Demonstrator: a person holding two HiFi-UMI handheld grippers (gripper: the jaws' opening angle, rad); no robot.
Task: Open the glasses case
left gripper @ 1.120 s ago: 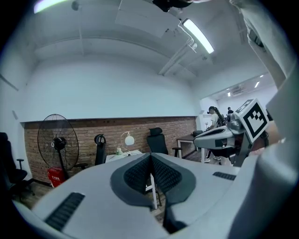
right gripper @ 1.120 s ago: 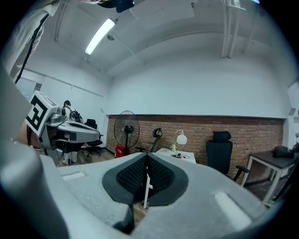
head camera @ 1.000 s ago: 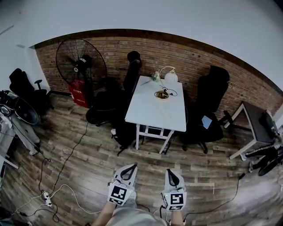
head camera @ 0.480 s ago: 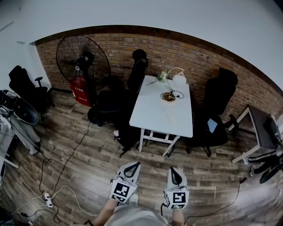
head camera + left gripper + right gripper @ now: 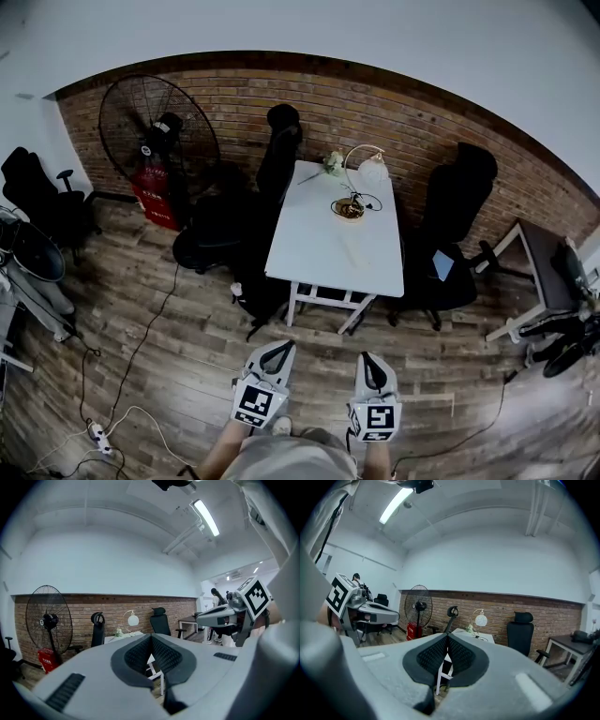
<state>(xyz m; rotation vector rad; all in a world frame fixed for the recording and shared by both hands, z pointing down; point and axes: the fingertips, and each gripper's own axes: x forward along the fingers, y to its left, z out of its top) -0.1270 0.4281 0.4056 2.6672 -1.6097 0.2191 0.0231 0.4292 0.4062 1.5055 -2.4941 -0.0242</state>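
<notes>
Brick wall (image 5: 422,112) backs the far white table (image 5: 323,239); the glasses case is too small to pick out there. Near, left tool (image 5: 278,348) and right tool (image 5: 367,359) are both pinched closed, empty.

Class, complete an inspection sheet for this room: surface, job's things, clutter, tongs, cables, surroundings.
Surface: white rectangular table, mostly bare.
Job's things: glasses case not made out; items on the table too small to tell.
Clutter: white globe lamp and small round dish at the far end.
Grippers: left tongs shut, empty; right tongs shut, empty; both well short of the table.
Cables: black cable and white power strip on the wooden floor, left.
Surroundings: brick wall, large black pedestal fan, black office chairs.
</notes>
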